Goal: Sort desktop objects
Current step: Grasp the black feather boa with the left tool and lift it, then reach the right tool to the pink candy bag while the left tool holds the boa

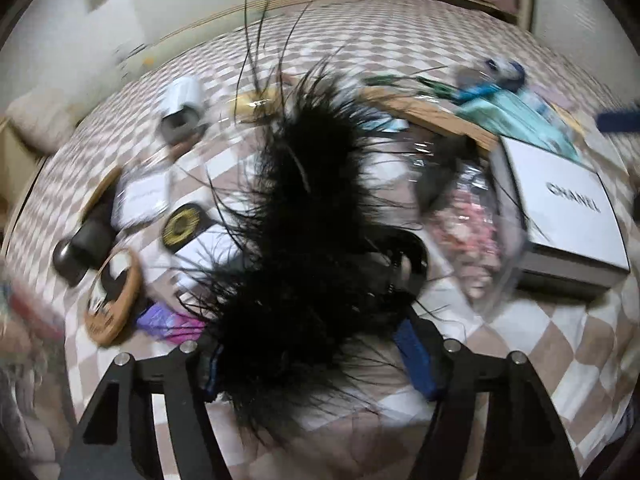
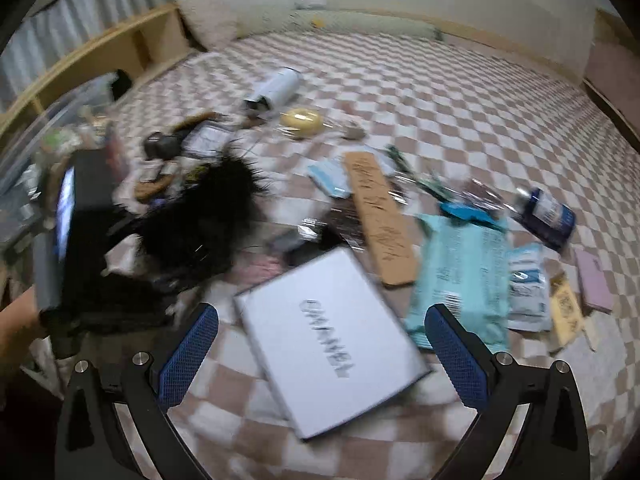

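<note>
- my left gripper (image 1: 316, 364) had its blue-padded fingers (image 1: 416, 354) partway open around the black feather piece (image 1: 304, 216); the plumes sat between the pads, but blur and the fluff hid the contact, so i could not tell whether the pads pressed on it or only flanked it.
- my right gripper (image 2: 322, 344) had its fingers (image 2: 188, 350) spread wide with nothing between them, hovering over the white chanel box (image 2: 332, 340).
- i judged the step in hand to be picking up the feather piece for sorting; the grasp looked unfinished.
- the next move, as i read it, called for a firm bite on whatever stem lay inside the fluff, then a clean lift, since loose plumes could slip out or drag neighbouring items.
- the feather piece looked like a dense black mass with long thin strands fanning out, soft and very light. in the right wrist view it lay left of the box, on the checked cover (image 2: 440, 92), which looked more like a bed than a worktop.
- farther out lay a teal packet (image 2: 460, 276), a long brown card strip (image 2: 380, 216), a dark blue bottle (image 2: 548, 216), a white cylinder (image 2: 276, 86) and a yellow round thing (image 2: 301, 120), all scattered and unsorted.
- both views were smeared, so finer details stayed unclear.
</note>
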### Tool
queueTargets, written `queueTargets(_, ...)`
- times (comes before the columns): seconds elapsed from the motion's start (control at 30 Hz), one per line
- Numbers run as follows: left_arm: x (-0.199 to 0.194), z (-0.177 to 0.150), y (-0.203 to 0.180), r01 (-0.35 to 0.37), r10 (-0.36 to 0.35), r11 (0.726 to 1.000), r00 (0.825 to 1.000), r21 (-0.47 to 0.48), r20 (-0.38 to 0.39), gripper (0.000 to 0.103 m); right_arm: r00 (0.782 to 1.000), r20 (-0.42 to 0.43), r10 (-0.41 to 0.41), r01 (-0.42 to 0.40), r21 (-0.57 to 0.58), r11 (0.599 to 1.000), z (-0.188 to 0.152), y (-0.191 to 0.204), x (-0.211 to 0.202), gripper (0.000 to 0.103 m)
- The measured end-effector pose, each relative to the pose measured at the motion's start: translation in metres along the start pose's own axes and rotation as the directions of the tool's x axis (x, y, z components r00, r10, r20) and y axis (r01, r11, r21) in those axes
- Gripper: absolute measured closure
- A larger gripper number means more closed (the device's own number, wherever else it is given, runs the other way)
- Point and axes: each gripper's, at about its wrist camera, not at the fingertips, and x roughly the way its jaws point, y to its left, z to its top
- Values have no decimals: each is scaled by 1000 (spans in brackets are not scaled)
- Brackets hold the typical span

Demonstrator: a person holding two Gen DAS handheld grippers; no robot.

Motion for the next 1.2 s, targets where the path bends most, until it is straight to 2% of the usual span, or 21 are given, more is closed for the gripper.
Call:
queueTargets(0.1, -6, -4, 18, -7, 6, 998, 1000, -61, -11, 40, 998, 9, 68, -67, -43, 997, -5, 23, 0, 0)
queueTargets(0.13, -8, -4, 22, -1, 0, 997, 1000, -71, -14, 50, 994, -5, 109, -109, -60, 992, -8, 32, 2, 0)
queueTargets(0.2, -13, -7, 26, -32, 29, 996, 999, -81, -36, 86, 988, -20, 156, -157, -78, 984, -13, 43, 5, 0)
queueTargets(0.23, -16, -9, 29, -41, 37, 995, 998, -87, -56, 85, 981, -41, 187, -191, -96, 977, -17, 51, 9, 0)
queueTargets(0.37, -28, -25, 43, -22, 9, 990, 995, -136, -96, 85, 966, -113, 231, -245, -133, 960, -26, 68, 26, 0)
queueTargets(0.5, -34, -31, 50, 1, -15, 985, 997, -172, -79, 84, 959, -171, 226, -251, -143, 957, -37, 73, 45, 0)
queueTargets(0.57, -33, -32, 51, 15, -30, 977, 997, -215, -67, 70, 962, -175, 208, -236, -162, 958, -39, 73, 49, 0)
queueTargets(0.6, -33, -32, 52, 16, -31, 975, 997, -223, -65, 45, 968, -174, 178, -208, -170, 963, -40, 73, 50, 0)
queueTargets(0.63, -33, -32, 52, 9, -23, 973, 998, -231, -58, 27, 971, -170, 168, -196, -171, 965, -40, 72, 51, 0)
queueTargets(0.67, -33, -31, 51, 7, -19, 972, 999, -234, -47, 24, 972, -167, 163, -191, -169, 967, -40, 70, 51, 0)
queueTargets(0.97, -20, -25, 45, 42, -48, 973, 999, -227, -24, 24, 993, -85, 81, -93, -155, 984, -29, 50, 47, 2)
queueTargets(1.07, -11, -22, 44, 58, -64, 971, 998, -232, -18, 24, 992, -85, 96, -102, -73, 992, -21, 41, 54, 3)
queueTargets(1.1, -9, -22, 44, 63, -69, 970, 997, -234, -18, 25, 990, -91, 108, -112, -43, 993, -19, 40, 55, 8)
queueTargets(1.13, -7, -21, 44, 66, -72, 969, 997, -238, -16, 30, 985, -111, 135, -135, 13, 991, -17, 38, 61, 14)
queueTargets(1.17, -5, -22, 45, 78, -84, 966, 996, -245, -14, 34, 981, -126, 149, -143, 57, 988, -17, 37, 68, 31)
queueTargets(1.2, -4, -22, 45, 91, -97, 964, 995, -248, -14, 39, 981, -135, 143, -130, 96, 987, -18, 34, 71, 39)
